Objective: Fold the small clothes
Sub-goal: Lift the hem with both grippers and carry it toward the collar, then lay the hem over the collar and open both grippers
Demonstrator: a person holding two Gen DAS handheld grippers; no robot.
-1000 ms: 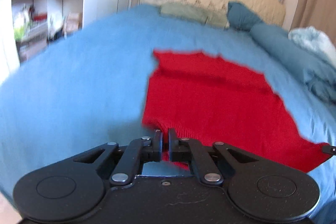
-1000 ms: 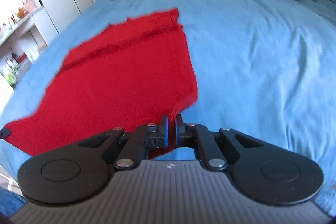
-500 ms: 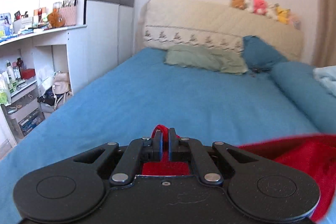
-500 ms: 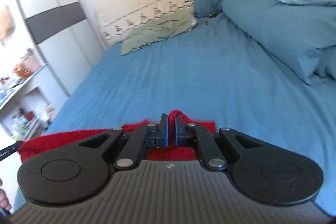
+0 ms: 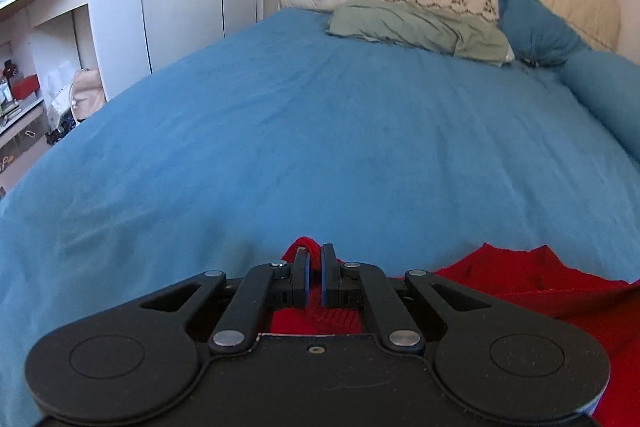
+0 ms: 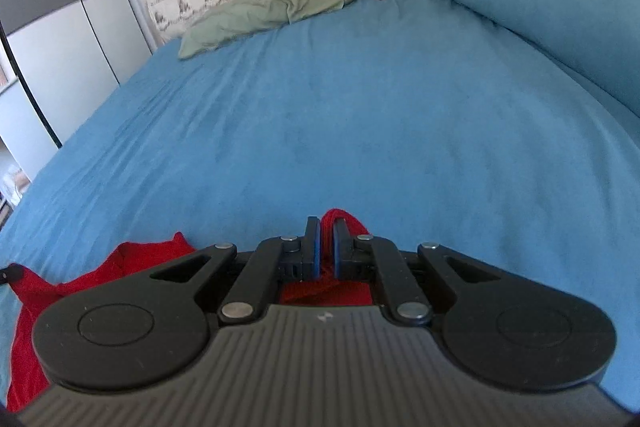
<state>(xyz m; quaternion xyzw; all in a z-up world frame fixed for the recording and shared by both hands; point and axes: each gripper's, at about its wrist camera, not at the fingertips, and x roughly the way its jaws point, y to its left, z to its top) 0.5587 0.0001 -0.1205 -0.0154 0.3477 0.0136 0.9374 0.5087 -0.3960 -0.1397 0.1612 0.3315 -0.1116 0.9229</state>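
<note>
1. While both point up the blue bed [image 5: 320, 131], my left gripper [image 5: 314, 259] and right gripper [image 6: 324, 233] sit nearly closed, each pinching the red garment [image 5: 528, 283].
2. Since a second ago, the garment has been lifted off the bed and now hangs below the fingers.

My left gripper [image 5: 314, 255] is clamped on a bunched edge of the red garment [image 5: 532, 291], which spreads toward the bed's right edge. Ahead I see bare blue bedsheet [image 5: 320, 131], a green pillow [image 5: 416, 29] at the head.
</note>
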